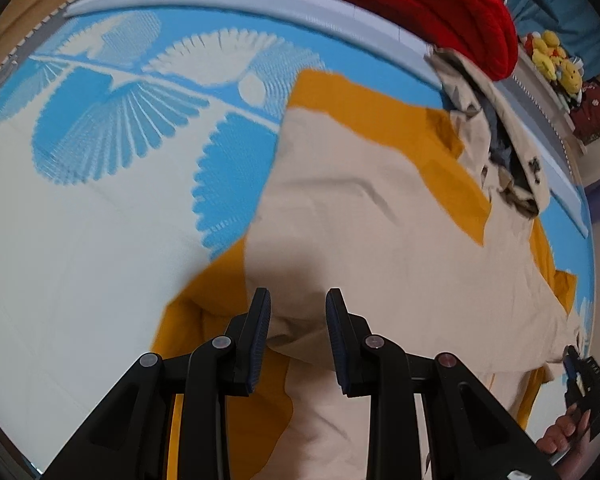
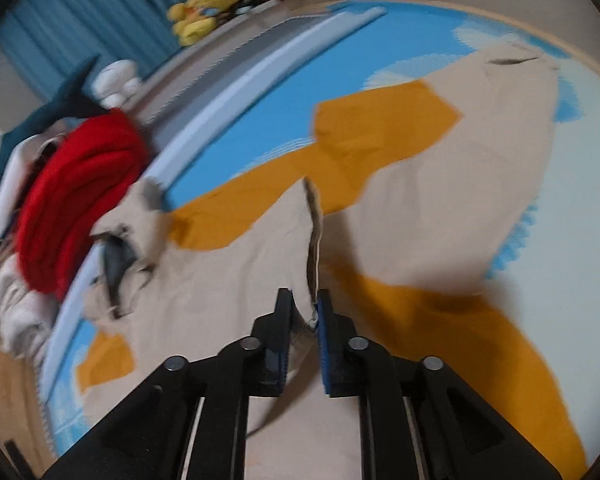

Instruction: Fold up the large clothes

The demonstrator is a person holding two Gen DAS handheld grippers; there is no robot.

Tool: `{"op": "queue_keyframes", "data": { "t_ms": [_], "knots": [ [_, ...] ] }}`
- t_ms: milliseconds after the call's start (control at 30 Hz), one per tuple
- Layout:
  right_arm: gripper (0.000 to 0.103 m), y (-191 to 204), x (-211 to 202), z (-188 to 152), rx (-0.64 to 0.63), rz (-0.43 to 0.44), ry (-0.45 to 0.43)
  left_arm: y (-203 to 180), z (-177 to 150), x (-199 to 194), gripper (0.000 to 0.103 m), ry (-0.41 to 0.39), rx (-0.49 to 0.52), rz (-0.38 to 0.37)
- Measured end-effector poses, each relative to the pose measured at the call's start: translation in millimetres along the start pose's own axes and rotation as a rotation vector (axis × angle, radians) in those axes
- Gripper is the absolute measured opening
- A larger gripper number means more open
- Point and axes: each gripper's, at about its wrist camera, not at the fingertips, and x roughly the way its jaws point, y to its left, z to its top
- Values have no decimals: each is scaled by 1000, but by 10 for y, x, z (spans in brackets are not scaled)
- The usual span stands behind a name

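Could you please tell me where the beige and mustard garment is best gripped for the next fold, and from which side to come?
Probably the raised hem edge of the beige and mustard garment, where the right tool sits. It stands up off the mat as a ridge, so coming from above pinches it without digging under flat cloth.

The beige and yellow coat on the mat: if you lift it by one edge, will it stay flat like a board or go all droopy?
Probably droopy. The coat wrinkles and folds over itself on the mat, so it looks soft. The edge pinched in the right gripper already bends upward. It is big, so the rest would likely drag behind.
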Motion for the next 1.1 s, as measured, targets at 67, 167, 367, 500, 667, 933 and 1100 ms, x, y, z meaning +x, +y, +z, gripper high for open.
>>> {"op": "queue_keyframes", "data": {
  "t_ms": [67,167,367,500,667,933,1100],
  "knots": [
    [25,-80,-39,29,10,-44,-38,-13,-33,166,26,26,24,23],
    [32,-80,-58,57,-12,1,-54,9,-124,470,25,109,60,93],
    [37,-51,524,-70,-72,104,255,-159,-99,270,25,59,98,86],
    [37,-114,574,-131,-126,-5,247,-247,-133,279,25,54,132,114],
    [37,-174,392,-26,-182,-86,187,-216,-172,282,25,74,118,114],
    [51,-413,364,-13,-38,-51,263,-294,-159,20,28,-2,139,72],
    [51,-503,563,-96,47,-10,323,-359,-170,126,28,20,139,64]
  ]
}}
